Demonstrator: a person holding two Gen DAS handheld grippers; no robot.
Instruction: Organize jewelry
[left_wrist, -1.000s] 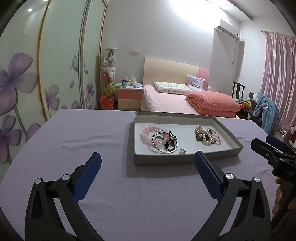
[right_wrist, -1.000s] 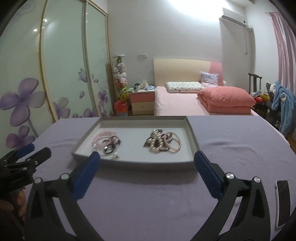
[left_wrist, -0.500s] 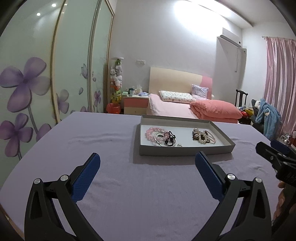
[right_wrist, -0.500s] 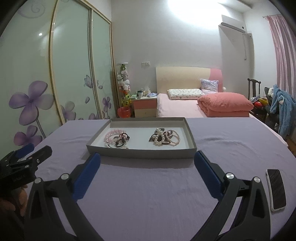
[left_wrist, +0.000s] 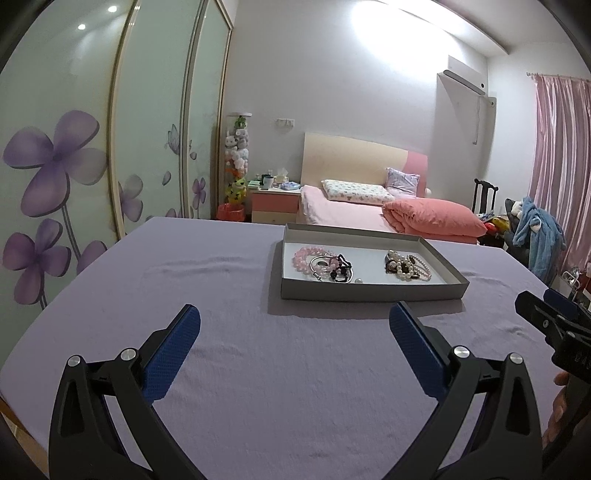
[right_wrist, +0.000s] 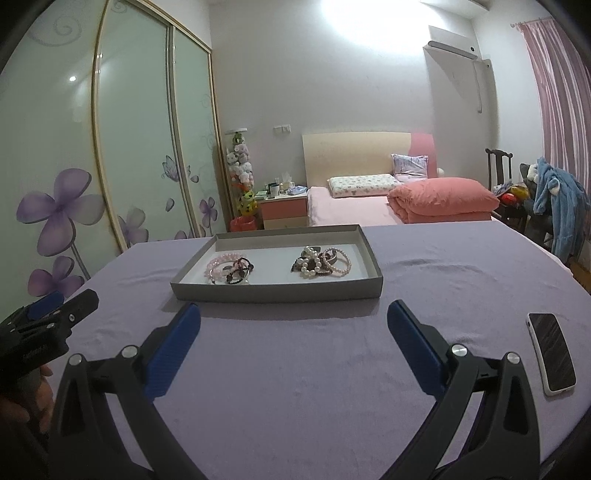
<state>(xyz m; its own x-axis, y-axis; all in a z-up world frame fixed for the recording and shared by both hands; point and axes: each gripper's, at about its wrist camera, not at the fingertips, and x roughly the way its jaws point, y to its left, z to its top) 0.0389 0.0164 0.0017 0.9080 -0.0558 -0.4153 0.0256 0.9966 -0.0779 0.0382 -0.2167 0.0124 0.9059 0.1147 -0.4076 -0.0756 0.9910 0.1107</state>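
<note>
A shallow grey tray (left_wrist: 369, 291) (right_wrist: 277, 291) rests on the purple tablecloth. Inside it lie two heaps: pink bead bracelets with a silver bangle and black beads (left_wrist: 322, 264) (right_wrist: 229, 269) on the left, pearl and dark bead bracelets (left_wrist: 406, 266) (right_wrist: 320, 262) on the right. My left gripper (left_wrist: 294, 325) is open, hovering over the cloth short of the tray, nothing between its blue pads. My right gripper (right_wrist: 293, 321) is open too, just before the tray's near wall, empty. Each gripper shows at the edge of the other's view.
A smartphone (right_wrist: 551, 352) lies face up on the cloth at the right. The purple table (left_wrist: 184, 280) ends beyond the tray. Behind are a bed with a pink quilt (left_wrist: 432, 221), a nightstand (left_wrist: 275, 201), floral wardrobe doors (left_wrist: 55, 166) and pink curtains (left_wrist: 565, 155).
Both grippers have drawn back and lowered from the tray, which now looks smaller and farther. Both stayed open and empty. The phone came into the right wrist view.
</note>
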